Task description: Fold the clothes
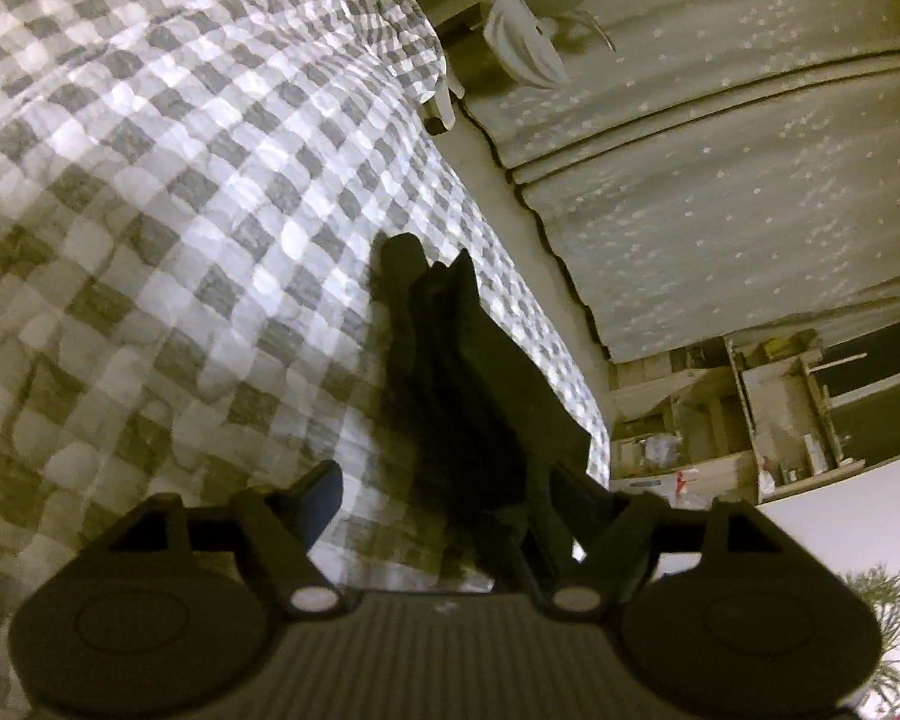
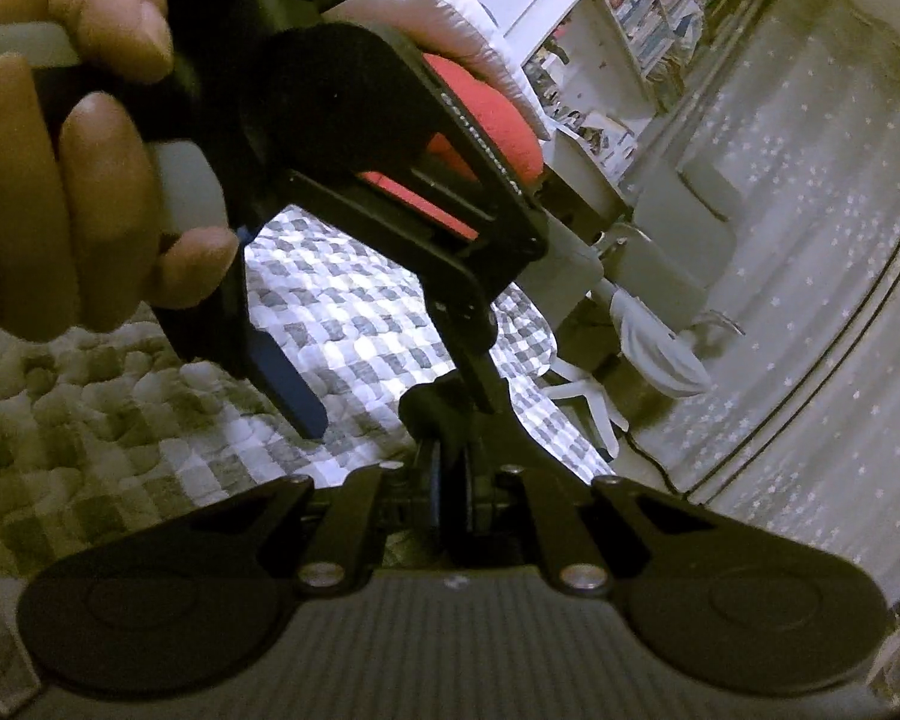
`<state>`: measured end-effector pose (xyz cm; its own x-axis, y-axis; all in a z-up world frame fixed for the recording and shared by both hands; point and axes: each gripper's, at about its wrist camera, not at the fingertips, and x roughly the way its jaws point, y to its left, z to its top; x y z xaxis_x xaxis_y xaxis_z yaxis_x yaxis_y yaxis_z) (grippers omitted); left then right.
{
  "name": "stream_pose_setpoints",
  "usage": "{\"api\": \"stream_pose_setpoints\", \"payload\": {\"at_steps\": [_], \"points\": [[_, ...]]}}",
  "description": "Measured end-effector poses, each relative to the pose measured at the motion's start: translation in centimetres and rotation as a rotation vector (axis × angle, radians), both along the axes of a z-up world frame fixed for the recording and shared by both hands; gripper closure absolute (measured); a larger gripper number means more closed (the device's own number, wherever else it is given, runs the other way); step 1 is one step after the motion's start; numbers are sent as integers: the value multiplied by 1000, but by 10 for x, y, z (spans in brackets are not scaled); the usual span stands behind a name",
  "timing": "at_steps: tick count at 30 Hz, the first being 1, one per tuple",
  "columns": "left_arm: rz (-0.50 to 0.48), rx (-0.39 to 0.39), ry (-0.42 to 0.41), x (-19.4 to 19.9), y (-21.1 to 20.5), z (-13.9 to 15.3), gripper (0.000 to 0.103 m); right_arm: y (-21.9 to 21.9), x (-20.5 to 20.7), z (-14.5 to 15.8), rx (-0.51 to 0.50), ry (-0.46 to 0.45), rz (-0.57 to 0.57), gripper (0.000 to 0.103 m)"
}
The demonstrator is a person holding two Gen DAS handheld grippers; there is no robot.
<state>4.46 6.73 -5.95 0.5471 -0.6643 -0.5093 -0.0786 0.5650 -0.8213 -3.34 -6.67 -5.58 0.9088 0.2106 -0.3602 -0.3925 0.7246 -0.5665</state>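
Note:
In the left wrist view my left gripper (image 1: 444, 324) is open: one blue-padded finger (image 1: 321, 495) stands at the left, the other dark finger (image 1: 510, 384) reaches forward over the grey-and-white checked quilt (image 1: 180, 192). In the right wrist view my right gripper (image 2: 450, 420) has its fingers close together, pinched on something dark; I cannot tell what. The left gripper (image 2: 390, 354) shows right in front of it, held by a hand (image 2: 60, 168), its blue finger (image 2: 288, 384) spread from the black one. An orange-red item (image 2: 486, 114) lies on the quilt (image 2: 342, 312) behind it. No garment shows clearly.
The bed edge runs diagonally; beyond it is a star-patterned curtain (image 1: 720, 138). A white chair (image 2: 648, 276) with a white bag stands beside the bed. Shelves (image 1: 750, 420) with small items and a bookcase (image 2: 648, 18) line the wall.

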Motion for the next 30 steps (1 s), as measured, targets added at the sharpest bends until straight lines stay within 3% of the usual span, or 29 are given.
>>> {"api": "stream_pose_setpoints", "payload": {"at_steps": [7,10,16,20,30], "points": [[15,-75,-29,2,-5,-2,24,0,0,0,5,17,5,96],[10,-71,-41,6,-11,-2,24,3,-2,-3,-12,21,12,96],[-44,34,-73,18,-34,-2,52,3,-2,-3,-21,25,15,96],[-65,115,-83,23,-42,-1,89,3,-2,-6,-32,27,18,96],[-90,199,-108,20,-44,3,94,-10,-3,1,40,120,22,87]]}}
